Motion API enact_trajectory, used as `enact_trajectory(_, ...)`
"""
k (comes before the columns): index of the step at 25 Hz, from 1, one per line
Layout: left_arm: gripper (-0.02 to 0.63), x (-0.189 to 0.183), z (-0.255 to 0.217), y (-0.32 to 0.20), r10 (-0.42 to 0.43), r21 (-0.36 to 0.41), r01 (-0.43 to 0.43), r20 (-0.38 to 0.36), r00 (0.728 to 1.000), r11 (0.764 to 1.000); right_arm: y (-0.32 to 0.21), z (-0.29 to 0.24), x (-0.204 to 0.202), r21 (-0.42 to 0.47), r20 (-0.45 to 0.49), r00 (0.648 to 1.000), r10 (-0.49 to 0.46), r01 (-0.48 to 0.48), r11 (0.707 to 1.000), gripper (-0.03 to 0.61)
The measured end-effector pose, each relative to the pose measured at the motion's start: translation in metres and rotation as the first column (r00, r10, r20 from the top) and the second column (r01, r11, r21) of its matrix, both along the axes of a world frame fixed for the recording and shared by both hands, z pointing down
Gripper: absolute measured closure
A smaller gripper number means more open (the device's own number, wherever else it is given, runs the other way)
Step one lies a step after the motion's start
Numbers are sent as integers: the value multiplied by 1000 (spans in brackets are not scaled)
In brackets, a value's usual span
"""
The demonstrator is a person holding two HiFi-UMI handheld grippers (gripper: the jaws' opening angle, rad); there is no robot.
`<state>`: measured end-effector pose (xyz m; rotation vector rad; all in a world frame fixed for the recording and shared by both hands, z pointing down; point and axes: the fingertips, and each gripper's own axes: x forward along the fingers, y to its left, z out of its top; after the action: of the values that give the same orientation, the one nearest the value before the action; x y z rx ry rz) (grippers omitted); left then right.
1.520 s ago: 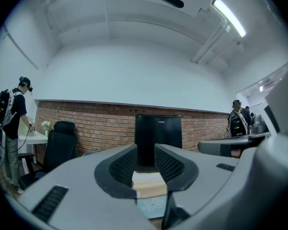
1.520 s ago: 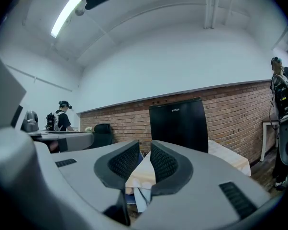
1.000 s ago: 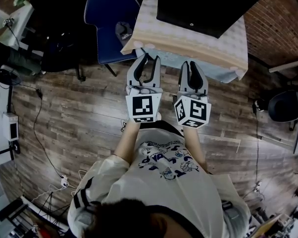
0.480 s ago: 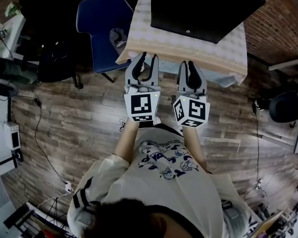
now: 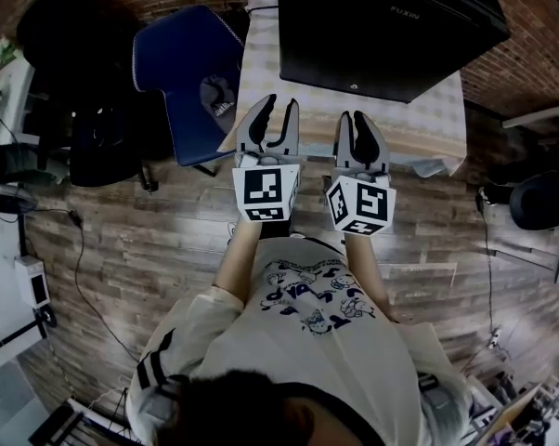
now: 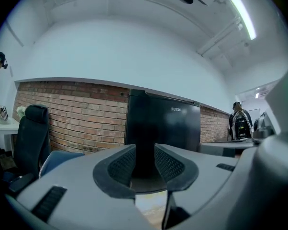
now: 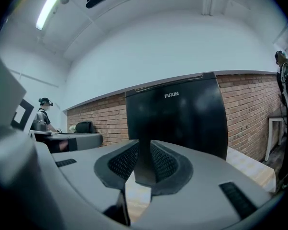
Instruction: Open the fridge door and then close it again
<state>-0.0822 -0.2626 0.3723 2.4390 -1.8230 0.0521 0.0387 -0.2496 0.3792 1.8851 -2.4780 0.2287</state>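
Nothing of the task looks done yet: the black mini fridge (image 5: 391, 26) stands on the cloth-covered table (image 5: 261, 91) with its door flat and shut, so by my reading both the opening and the closing are left. The left gripper (image 5: 278, 105) and right gripper (image 5: 361, 119) are held side by side in front of the fridge, short of its door and touching nothing. Both point roughly level at it, forearms stretched forward from the person's chest. Each gripper's own view shows its jaws a narrow gap apart with only the fridge front visible between them, so neither pinches anything
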Motion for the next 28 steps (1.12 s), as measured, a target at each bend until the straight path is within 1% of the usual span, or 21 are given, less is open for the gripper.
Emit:
enact_trajectory(3,491,-9,3,-27,13,-20,-13,-20,1000,1000,-22,0,-3,-3,-2,1000,22,-22,1000,492)
enact_trajectory(8,488,-22,15,-70,42,-47,-43,-19,999,998,-55,7,-3,-17,-15,998,56,-56,998,492)
enact_trajectory(12,469,-27,21,-101,79,-62,-80,-19,997,995,-78,15,8,-37,-18,994,103,-104,994,493)
enact_trajectory(15,449,-27,28,-121,121,-71,-121,-12,993,990,-92,21,12,-48,-28,992,120,-121,991,492)
enact_trajectory(18,434,-25,36,-138,165,-86,-165,-7,986,983,-103,27,13,-61,-55,991,120,-123,991,492)
enact_trajectory(23,402,-18,55,-160,244,-127,-240,16,970,962,-114,42,11,-94,-84,990,115,-122,988,492)
enact_trajectory(28,383,-14,63,-183,311,-137,-307,6,950,942,-133,50,-1,-106,-104,991,84,-95,990,492)
